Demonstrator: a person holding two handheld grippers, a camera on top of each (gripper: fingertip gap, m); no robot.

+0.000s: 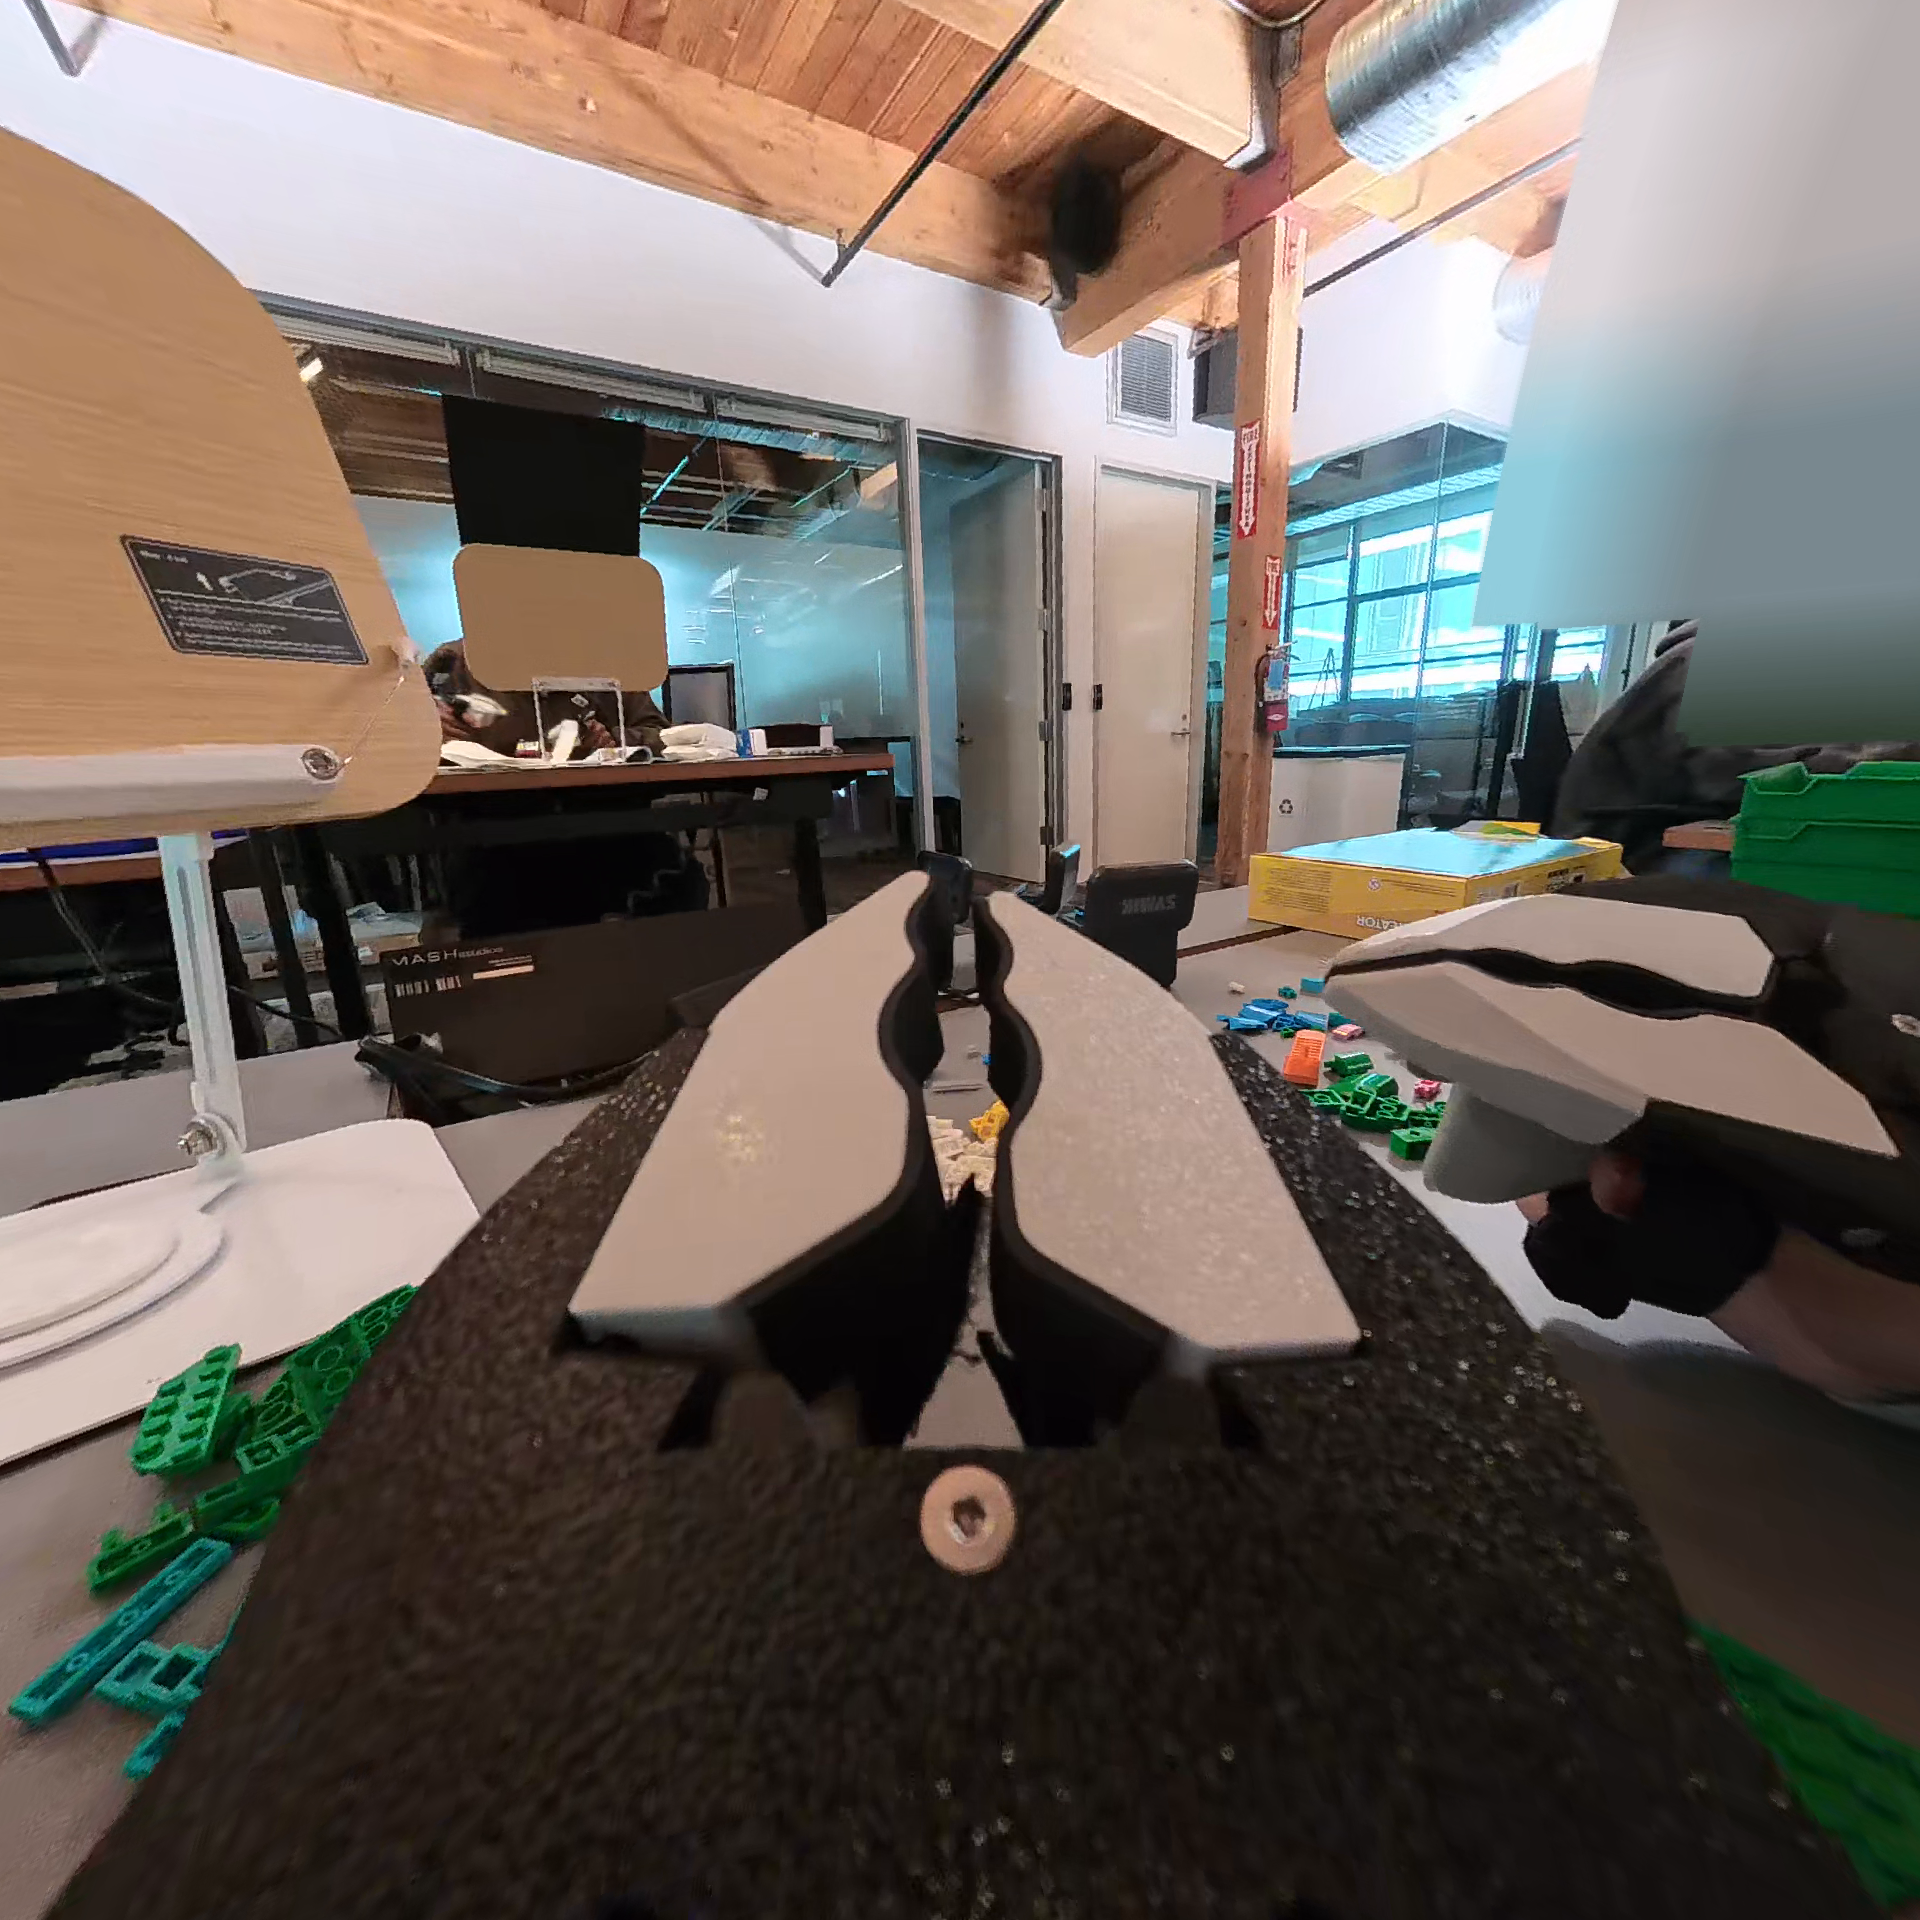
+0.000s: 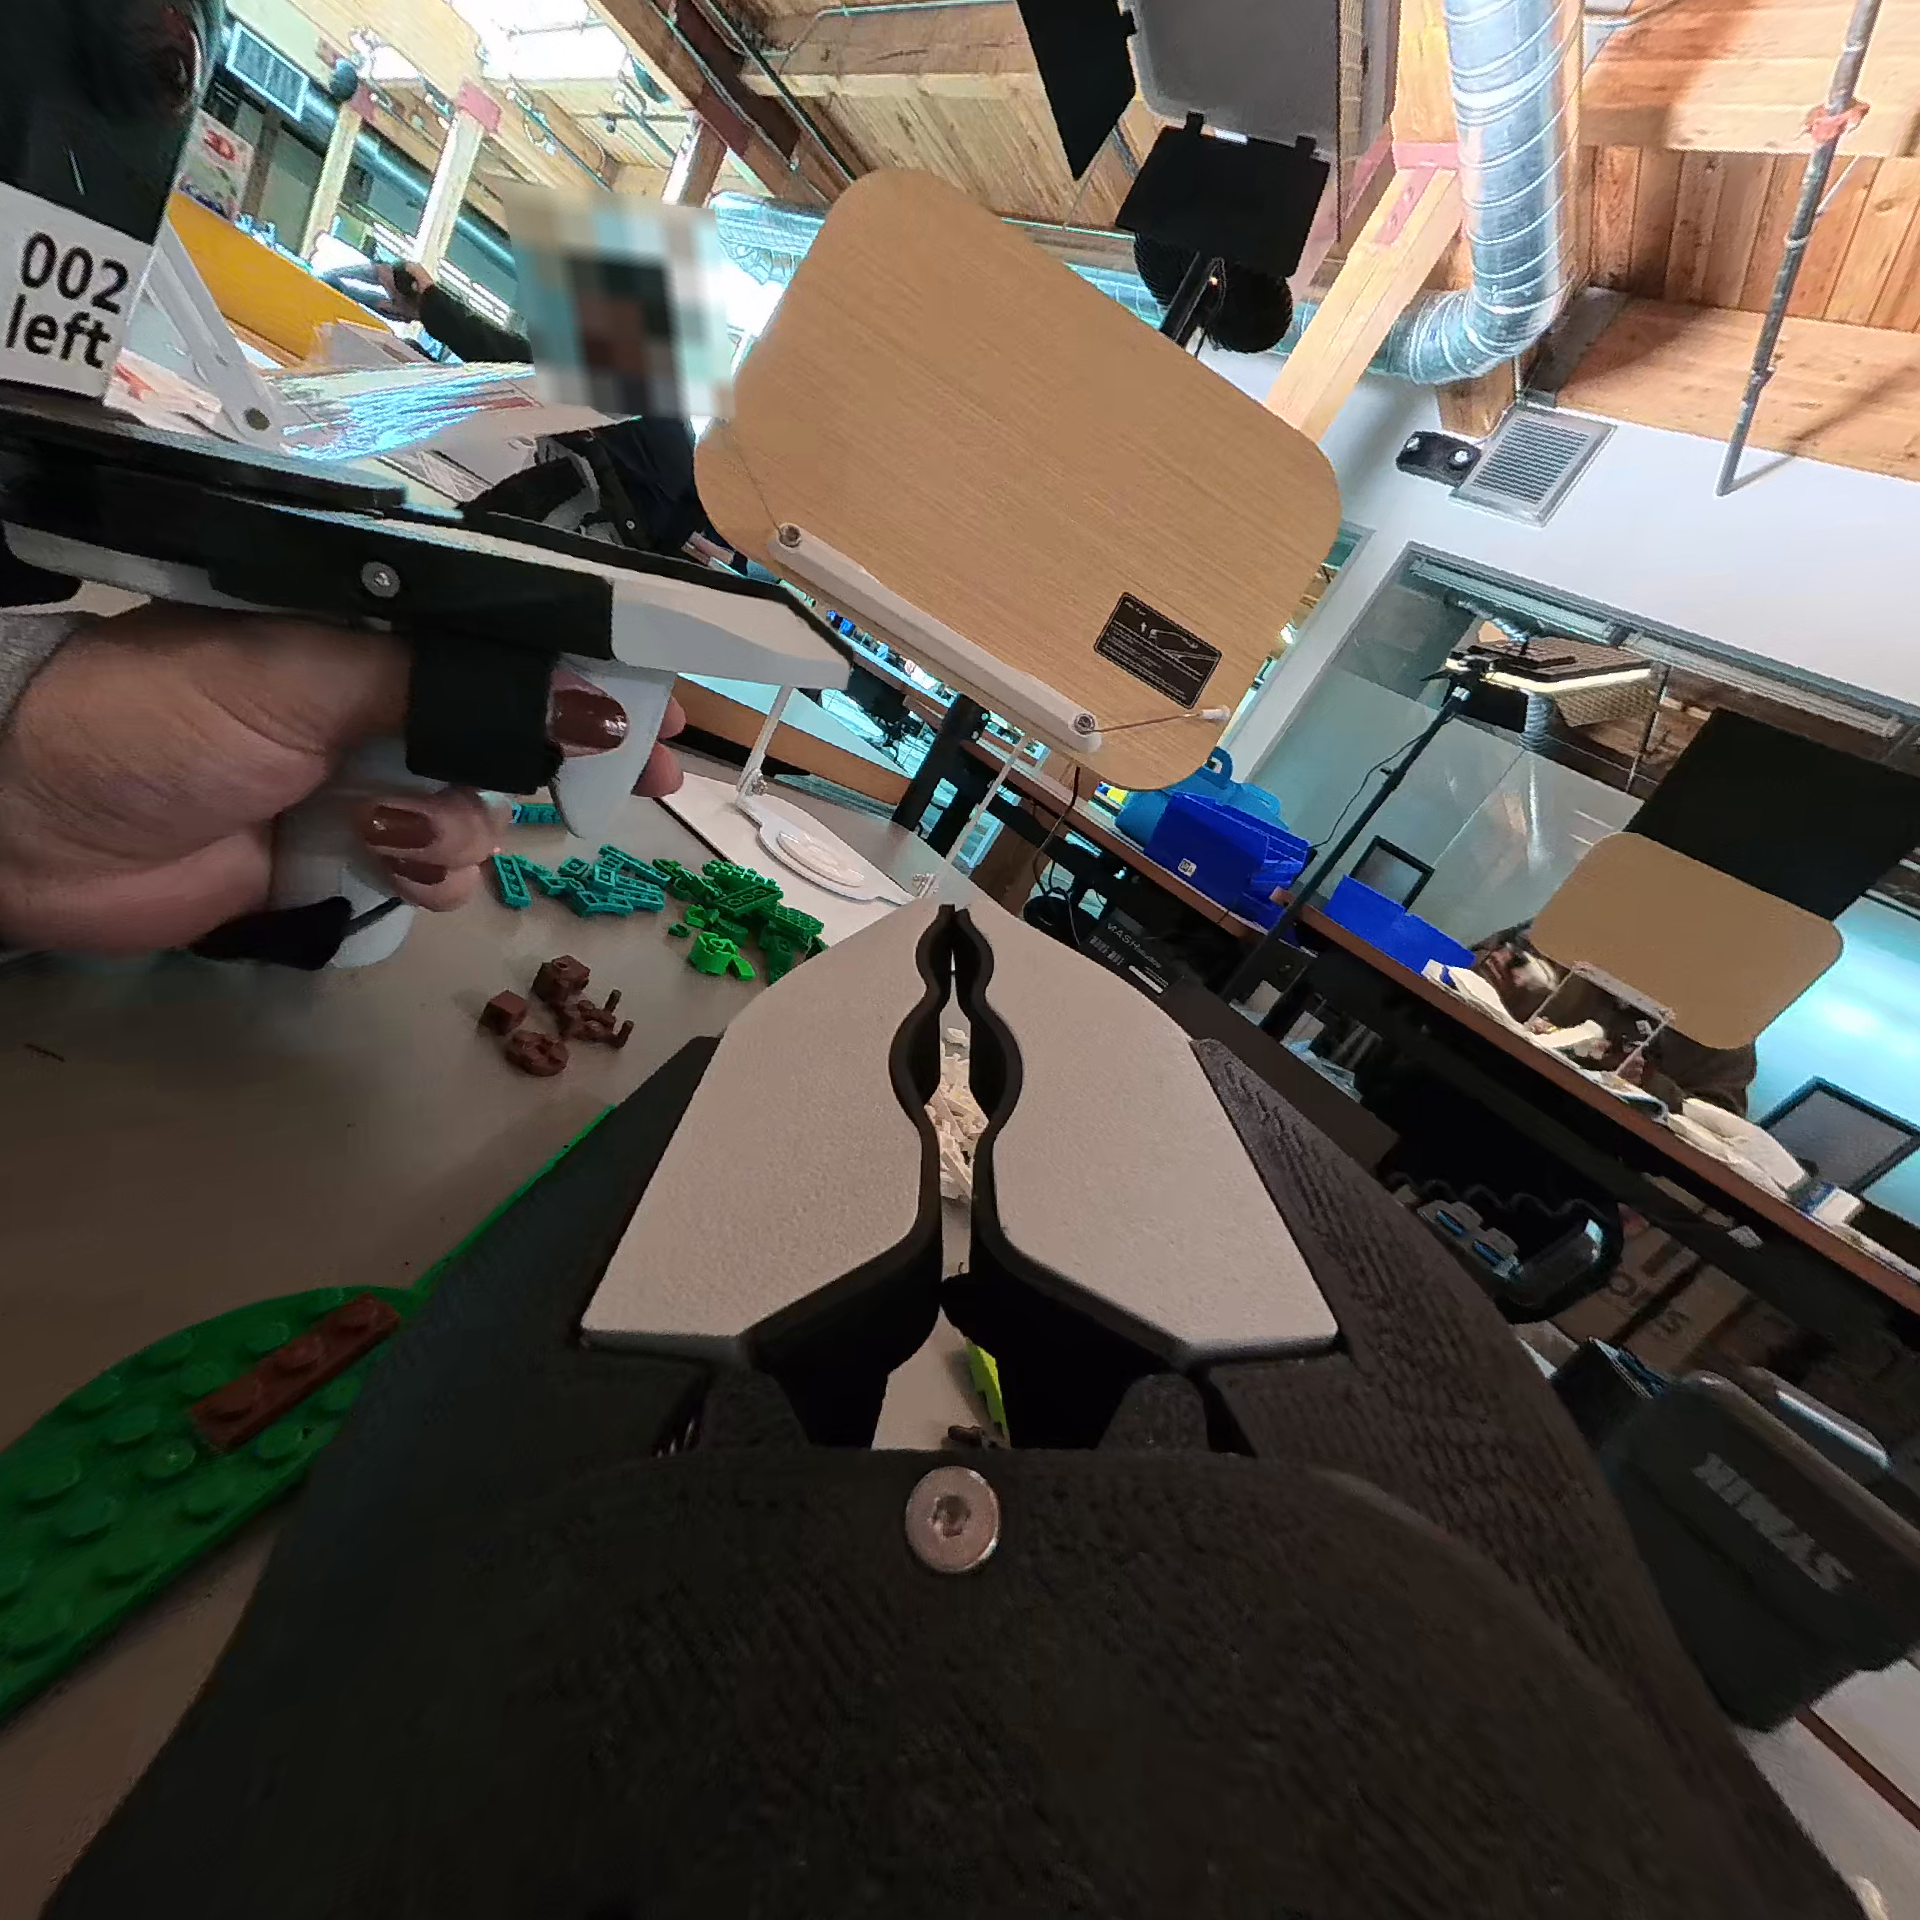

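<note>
My left gripper (image 1: 958, 902) is held above the grey table (image 1: 312, 1117), its fingertips a narrow gap apart with nothing between them. A pile of small white bricks (image 1: 961, 1153) and a yellow brick (image 1: 989, 1120) lie on the table below it. My right gripper (image 2: 951, 920) is shut with its pads touching and nothing in them; white bricks (image 2: 956, 1122) show behind its fingers. It also shows shut in the left wrist view (image 1: 1340, 971), held by a hand at the right. The left gripper shows in the right wrist view (image 2: 831, 655), held by a hand.
Green bricks (image 2: 748, 914), teal bricks (image 2: 582, 883) and brown pieces (image 2: 551, 1013) lie on the table. A green baseplate (image 2: 125, 1455) bears a brown plate (image 2: 296, 1371). A wooden board on a white stand (image 1: 156, 468), a yellow box (image 1: 1434, 883) and green bins (image 1: 1829, 831) stand around. My hands' fingertips stand some 8 cm from each other. From the right gripper's tips to the brown plate (image 2: 296, 1371) is close to 12 cm.
</note>
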